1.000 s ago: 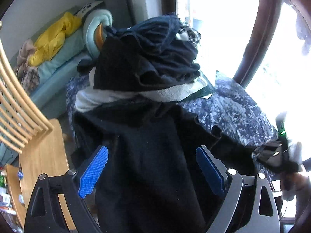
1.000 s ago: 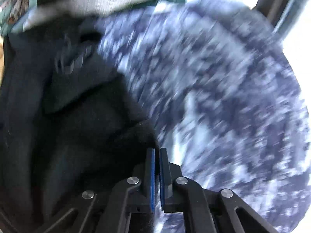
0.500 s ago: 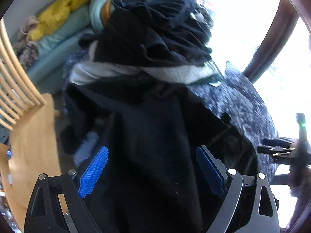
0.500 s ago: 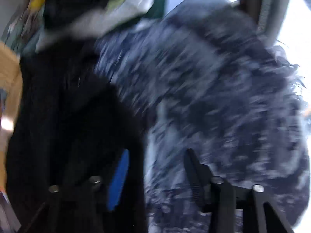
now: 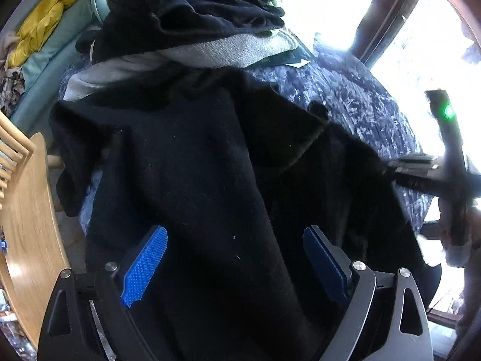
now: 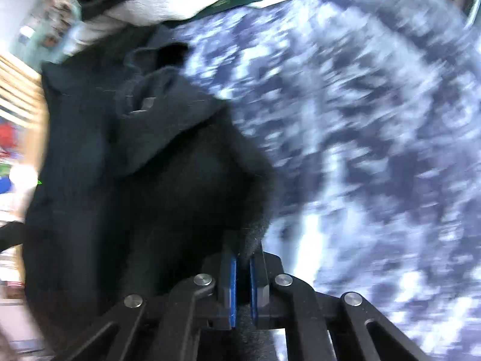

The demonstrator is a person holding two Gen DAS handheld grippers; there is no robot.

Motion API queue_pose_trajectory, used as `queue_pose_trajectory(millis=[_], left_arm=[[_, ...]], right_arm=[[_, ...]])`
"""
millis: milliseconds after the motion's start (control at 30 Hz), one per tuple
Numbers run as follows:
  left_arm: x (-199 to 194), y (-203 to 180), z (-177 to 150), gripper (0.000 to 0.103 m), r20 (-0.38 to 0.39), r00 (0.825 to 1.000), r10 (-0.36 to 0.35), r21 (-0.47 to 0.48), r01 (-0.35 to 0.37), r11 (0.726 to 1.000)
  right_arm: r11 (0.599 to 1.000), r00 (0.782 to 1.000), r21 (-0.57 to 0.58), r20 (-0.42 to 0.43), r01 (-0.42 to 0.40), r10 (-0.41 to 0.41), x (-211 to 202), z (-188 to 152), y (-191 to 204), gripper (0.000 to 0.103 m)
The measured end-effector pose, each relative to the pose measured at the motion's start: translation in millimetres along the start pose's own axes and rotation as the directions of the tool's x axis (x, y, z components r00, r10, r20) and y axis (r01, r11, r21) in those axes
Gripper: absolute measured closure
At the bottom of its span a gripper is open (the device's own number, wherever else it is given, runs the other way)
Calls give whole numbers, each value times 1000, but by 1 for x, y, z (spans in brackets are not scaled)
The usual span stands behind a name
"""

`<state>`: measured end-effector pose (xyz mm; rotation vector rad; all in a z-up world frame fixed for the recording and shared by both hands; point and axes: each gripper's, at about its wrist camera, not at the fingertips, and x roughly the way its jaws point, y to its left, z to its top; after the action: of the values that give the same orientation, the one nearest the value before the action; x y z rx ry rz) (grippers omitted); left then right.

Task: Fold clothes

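A black fleece garment (image 5: 210, 165) lies spread over a blue-and-white patterned table cover (image 5: 345, 96). My left gripper (image 5: 234, 258) hangs open just above the garment's near part, with nothing between its blue pads. My right gripper (image 6: 243, 258) is shut on the garment's right edge (image 6: 252, 231); the black cloth is pinched between its pads. The right gripper also shows at the right of the left wrist view (image 5: 421, 168), at the garment's edge. The right wrist view is blurred.
A heap of dark, grey and white clothes (image 5: 195, 24) is piled at the table's far side. A wooden chair (image 5: 27, 210) stands at the left. A teal sofa with a yellow garment (image 5: 45, 21) is behind. A bright window (image 5: 330, 6) is at the right.
My right gripper opened, then shut on the garment's right edge. My left gripper moved forward and lower over the garment and stayed open.
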<state>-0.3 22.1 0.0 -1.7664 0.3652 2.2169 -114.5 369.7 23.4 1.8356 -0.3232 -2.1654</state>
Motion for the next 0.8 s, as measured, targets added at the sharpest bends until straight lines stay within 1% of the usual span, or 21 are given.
queue_pose_trajectory(millis=[100,133,200,233,267,333,367,433,467,533,567,600,667,733,767,800], left_arm=[[-3,3,-5,9,4,1000,5,-8,-5,1000],[-6,7,-7,9,10,1000,14,-13,-14,1000],[-11,13,-11,9,22,999,32,-25,-31,999],[-14,18,-14,9,31,999,44,-41,-43,998],[-15,23,-16,9,32,998,51,-56,-49,997],[-14,32,-21,9,32,999,40,-91,-37,995],[-12,35,-24,9,30,999,38,-105,-35,994],[-6,40,-31,9,16,999,52,-129,-49,990],[-3,42,-34,9,7,998,63,-139,-61,988],[2,47,-46,9,-11,998,62,-147,-63,987],[4,50,-52,9,-21,998,57,-150,-60,987],[6,52,-59,9,-27,998,53,-149,-56,987],[9,56,-70,9,-38,998,45,-144,-50,988],[9,61,-82,9,-45,998,35,-120,-40,992],[9,62,-88,9,-50,998,28,-104,-33,994],[9,62,-93,9,-55,998,22,-88,-26,996]], right_arm=[[993,992,95,95,68,-77,-32,8,-26,98],[985,983,136,135,107,-125,-48,10,-39,98],[961,950,211,214,181,-226,-81,14,-66,98],[950,939,249,235,191,-250,-92,16,-77,98],[938,928,277,249,207,-278,-101,17,-86,98],[919,907,279,239,278,-347,-107,19,-96,98],[915,902,271,231,299,-364,-106,17,-97,98],[916,908,268,218,297,-358,-97,16,-92,97],[920,913,267,214,288,-348,-93,16,-90,94],[916,910,265,208,301,-359,-91,16,-89,75],[913,906,263,210,310,-368,-93,13,-90,55],[912,900,262,222,316,-376,-97,8,-89,49],[909,888,253,241,332,-392,-111,1,-100,48],[896,871,255,250,363,-424,-129,-20,-102,46],[895,867,255,257,366,-427,-136,-34,-100,46],[905,876,243,258,349,-407,-138,-49,-97,45]])
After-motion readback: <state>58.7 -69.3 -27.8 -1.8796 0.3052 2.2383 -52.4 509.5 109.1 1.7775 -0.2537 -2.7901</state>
